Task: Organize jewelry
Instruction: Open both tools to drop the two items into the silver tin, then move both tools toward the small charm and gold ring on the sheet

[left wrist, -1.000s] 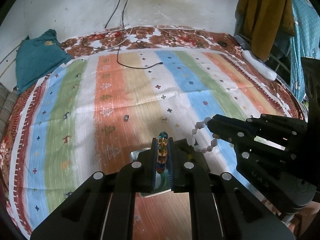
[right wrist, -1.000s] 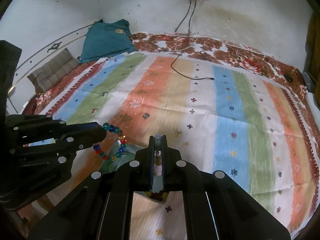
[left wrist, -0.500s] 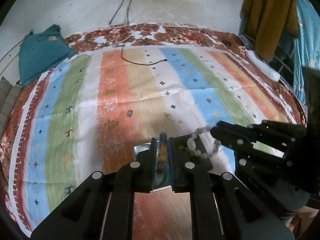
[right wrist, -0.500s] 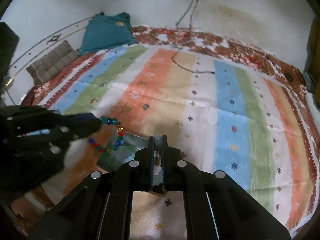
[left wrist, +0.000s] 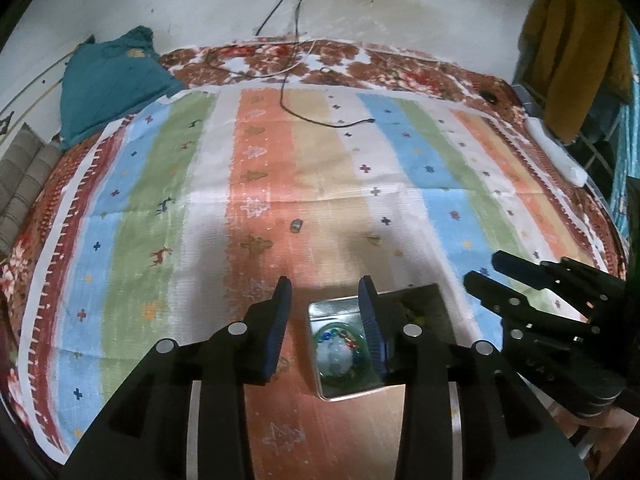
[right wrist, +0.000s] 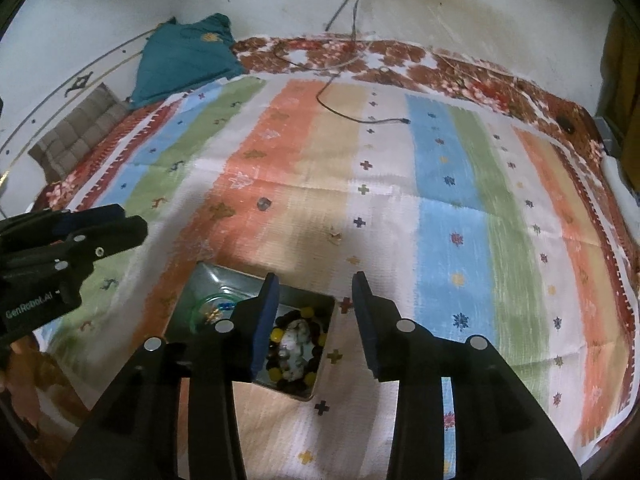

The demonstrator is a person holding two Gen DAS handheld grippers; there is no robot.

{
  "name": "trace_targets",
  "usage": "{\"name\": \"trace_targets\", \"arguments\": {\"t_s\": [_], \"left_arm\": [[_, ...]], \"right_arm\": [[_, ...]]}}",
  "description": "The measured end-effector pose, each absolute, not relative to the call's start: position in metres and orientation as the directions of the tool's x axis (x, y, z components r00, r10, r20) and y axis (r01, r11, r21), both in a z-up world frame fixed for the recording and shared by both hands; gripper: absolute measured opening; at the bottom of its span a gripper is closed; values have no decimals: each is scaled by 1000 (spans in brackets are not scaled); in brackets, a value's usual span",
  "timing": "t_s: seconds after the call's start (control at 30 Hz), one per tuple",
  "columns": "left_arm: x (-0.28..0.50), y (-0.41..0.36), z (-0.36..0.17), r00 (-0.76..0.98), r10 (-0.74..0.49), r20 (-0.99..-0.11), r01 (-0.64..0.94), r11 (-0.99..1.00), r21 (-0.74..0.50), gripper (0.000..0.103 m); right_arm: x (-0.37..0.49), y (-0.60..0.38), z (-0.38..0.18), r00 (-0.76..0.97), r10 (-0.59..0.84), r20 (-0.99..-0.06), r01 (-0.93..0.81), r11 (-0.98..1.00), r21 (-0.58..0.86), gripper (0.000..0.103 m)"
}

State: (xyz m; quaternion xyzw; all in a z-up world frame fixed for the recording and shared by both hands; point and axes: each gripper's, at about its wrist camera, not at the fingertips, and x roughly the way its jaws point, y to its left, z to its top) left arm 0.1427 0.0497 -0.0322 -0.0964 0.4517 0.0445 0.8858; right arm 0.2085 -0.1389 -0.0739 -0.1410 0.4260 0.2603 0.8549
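Metal tray [right wrist: 316,300] on the striped bedspread [right wrist: 440,220] holds the jewelry: a colourful bead bracelet [left wrist: 340,334] in its left compartment, a dark-and-yellow one [right wrist: 294,346] in the right. Both the left gripper [left wrist: 324,312] and right gripper [right wrist: 314,308] hover above with fingers apart, empty, apparently sorting by compartment.

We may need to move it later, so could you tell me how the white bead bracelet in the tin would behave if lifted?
The white bead bracelet lies bunched in the metal tin, so it is probably floppy and would dangle. Its small rounded beads look light and may slip. The right gripper is open above it.
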Motion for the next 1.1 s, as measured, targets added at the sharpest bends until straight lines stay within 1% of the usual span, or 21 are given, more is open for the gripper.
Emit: {"name": "trace_targets", "arguments": {"t_s": [0.07, 0.23, 0.33, 0.5, 0.73, 1.1], "left_arm": [[150, 53, -36, 576, 5, -817, -174, 978, -116, 43], [167, 53, -47, 538, 48, -841, -172, 984, -54, 43], [175, 55, -50, 526, 109, -844, -182, 983, 13, 47], [187, 58, -53, 513, 92, -854, -162, 987, 9, 48], [209, 57, -72, 463, 89, -882, -133, 991, 30, 53], [235, 65, -92, 411, 79, -908, -125, 992, 30, 53]], "right_arm": [[213, -137, -76, 497, 318, -807, -563, 826, -21, 40], [227, -130, -84, 486, 288, -825, -559, 828, -41, 45], [233, -127, -88, 478, 277, -834, -562, 826, -47, 47], [242, -123, -90, 465, 278, -841, -570, 821, -44, 50], [258, -116, -99, 444, 260, -857, -572, 819, -48, 51], [281, -108, -119, 399, 228, -888, -579, 814, -51, 53]]}}
